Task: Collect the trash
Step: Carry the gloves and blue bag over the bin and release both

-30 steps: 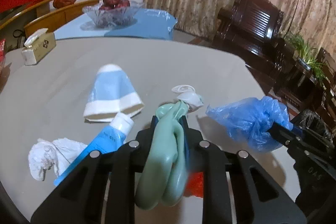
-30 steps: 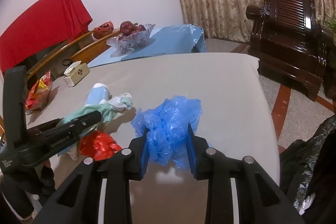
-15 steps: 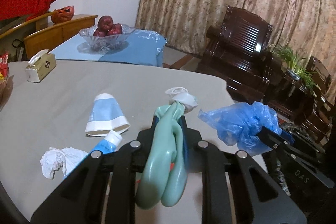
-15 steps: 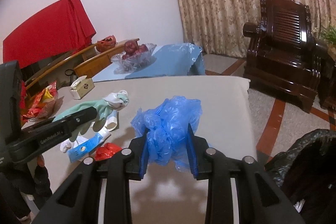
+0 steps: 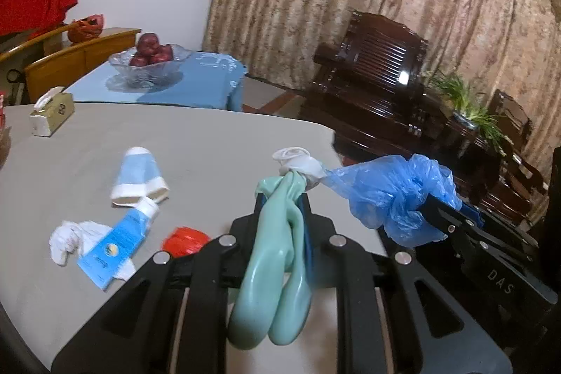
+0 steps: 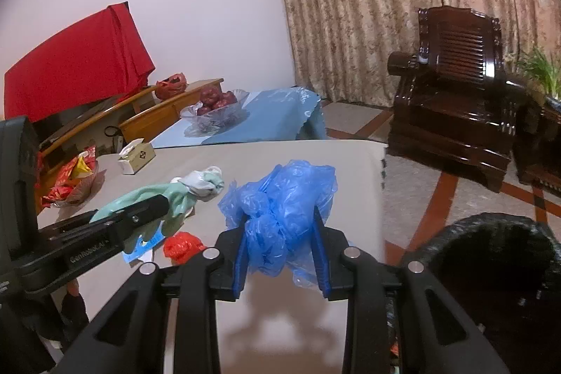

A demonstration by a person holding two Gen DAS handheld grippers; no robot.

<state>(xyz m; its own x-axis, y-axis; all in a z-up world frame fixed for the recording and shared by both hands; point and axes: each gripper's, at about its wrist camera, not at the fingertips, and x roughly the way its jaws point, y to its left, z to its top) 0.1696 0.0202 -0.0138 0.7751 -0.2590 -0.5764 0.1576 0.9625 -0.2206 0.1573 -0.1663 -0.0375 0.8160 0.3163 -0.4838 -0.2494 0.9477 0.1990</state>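
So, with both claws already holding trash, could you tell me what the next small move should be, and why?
Probably carry the right claw further right until it is over the black bin, then open. It is shut on the blue plastic bag, lifted off the table, and the bin's open mouth sits just to its right. The left claw, gripping the green glove, can follow.

table [image 5: 217, 142] grey | on it: paper cup [image 5: 138, 176], tube [image 5: 117, 242], tissue wad [image 5: 68, 239], red wrapper [image 5: 184, 240], tissue box [image 5: 51, 113]

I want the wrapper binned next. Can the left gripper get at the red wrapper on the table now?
Probably not yet. The red wrapper lies uncovered on the table, but the left gripper is shut on a green glove, so it has no free grip until that is dropped.
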